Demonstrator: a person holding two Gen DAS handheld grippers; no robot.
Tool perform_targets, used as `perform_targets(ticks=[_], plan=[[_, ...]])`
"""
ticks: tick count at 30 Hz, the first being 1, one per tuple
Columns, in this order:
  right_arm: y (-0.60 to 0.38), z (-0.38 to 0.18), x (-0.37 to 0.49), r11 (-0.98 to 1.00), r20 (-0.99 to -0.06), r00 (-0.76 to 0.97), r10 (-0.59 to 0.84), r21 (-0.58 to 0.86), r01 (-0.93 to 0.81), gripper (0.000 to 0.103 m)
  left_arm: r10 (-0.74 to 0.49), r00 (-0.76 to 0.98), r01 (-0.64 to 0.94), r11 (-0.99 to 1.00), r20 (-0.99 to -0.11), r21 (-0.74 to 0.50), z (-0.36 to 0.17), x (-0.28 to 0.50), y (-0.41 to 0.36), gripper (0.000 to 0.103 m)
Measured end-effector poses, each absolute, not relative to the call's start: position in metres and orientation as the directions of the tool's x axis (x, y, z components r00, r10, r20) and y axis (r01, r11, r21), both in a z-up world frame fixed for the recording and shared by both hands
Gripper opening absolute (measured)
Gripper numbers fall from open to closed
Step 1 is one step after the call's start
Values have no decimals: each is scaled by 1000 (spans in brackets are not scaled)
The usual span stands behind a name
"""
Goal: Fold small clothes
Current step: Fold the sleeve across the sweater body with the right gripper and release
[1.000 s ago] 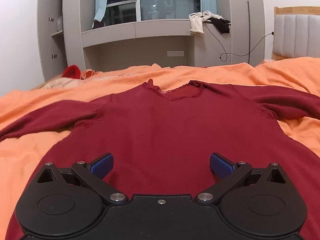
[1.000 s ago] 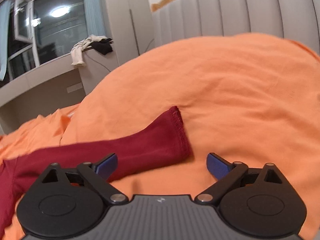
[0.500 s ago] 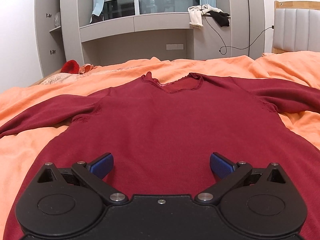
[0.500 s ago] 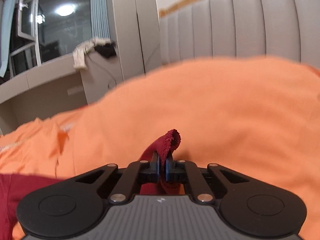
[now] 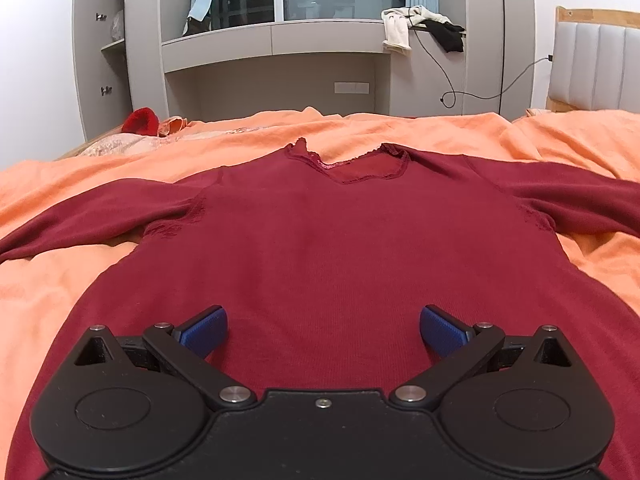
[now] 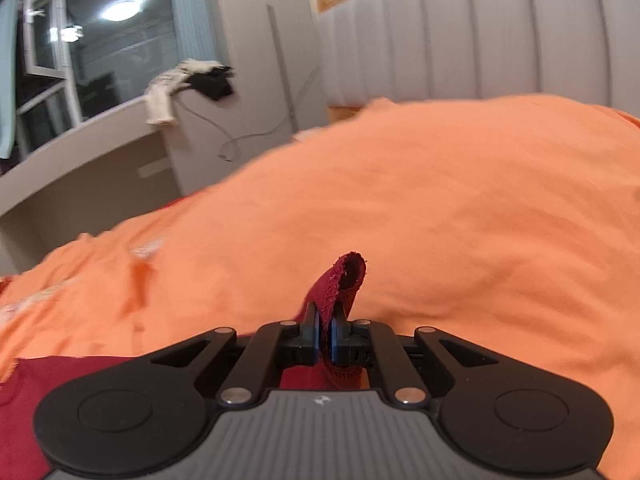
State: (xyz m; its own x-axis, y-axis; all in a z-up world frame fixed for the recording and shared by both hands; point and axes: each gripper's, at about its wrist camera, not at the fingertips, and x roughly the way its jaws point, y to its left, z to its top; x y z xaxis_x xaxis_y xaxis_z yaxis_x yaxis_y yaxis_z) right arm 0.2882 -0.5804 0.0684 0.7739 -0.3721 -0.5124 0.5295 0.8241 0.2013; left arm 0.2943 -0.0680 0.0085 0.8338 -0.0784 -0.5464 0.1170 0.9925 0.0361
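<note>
The dark red long-sleeved knit top (image 5: 340,264) is matt, fine-ribbed cloth with a frayed, lacy neckline, and it lies on a soft, matt orange cotton-like bed cover (image 5: 60,280) that shows light creases. The left gripper (image 5: 323,330) is matt black plastic with bright metal pivot pins and ridged blue pads (image 5: 204,330). The grey padded headboard (image 6: 500,32) looks smooth and channelled, framed in pale wood.

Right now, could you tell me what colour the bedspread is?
Plain orange bedspread, best seen in the right wrist view.
</note>
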Motion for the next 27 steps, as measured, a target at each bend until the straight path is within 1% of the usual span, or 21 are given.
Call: perform_targets(ticks=[3, 6, 13, 16, 19, 22, 24, 27], plan=[[-557, 94, 283, 860, -479, 826, -298, 241, 450, 6, -80, 837, 107, 994, -542, 18, 12, 293, -63, 102], [-526, 119, 279, 893, -438, 878, -192, 294, 342, 6, -66, 842, 84, 996, -535, 9, 18, 290, -57, 102], [-422, 167, 284, 965, -354, 934, 56, 259, 41, 6, -18, 853, -3, 999, -522, -40, 36, 285, -27, 102], [-374, 179, 290, 968, -336, 927, 168, 232, -92, 6, 20, 869, -55, 997, -495, -57, 46, 280, -4, 102], [-333, 181, 300, 954, -338, 900, 275, 213, -211, 6, 65, 885, -111, 991, -462, -73, 57, 274, 20, 102], [-291, 171, 311, 928, -364, 856, 368, 201, -313, 6, 106, 888, -168, 980, -447, -102, 64, 271, 43, 102], [-262, 158, 314, 912, -392, 824, 410, 182, -367, 6, 133, 885, -207, 971, -445, -121, 66, 270, 59, 102], [-216, 131, 321, 895, -450, 783, 430, 101, -434, 6, 164, 877, -255, 955, -451, -150, 68, 268, 78, 102]])
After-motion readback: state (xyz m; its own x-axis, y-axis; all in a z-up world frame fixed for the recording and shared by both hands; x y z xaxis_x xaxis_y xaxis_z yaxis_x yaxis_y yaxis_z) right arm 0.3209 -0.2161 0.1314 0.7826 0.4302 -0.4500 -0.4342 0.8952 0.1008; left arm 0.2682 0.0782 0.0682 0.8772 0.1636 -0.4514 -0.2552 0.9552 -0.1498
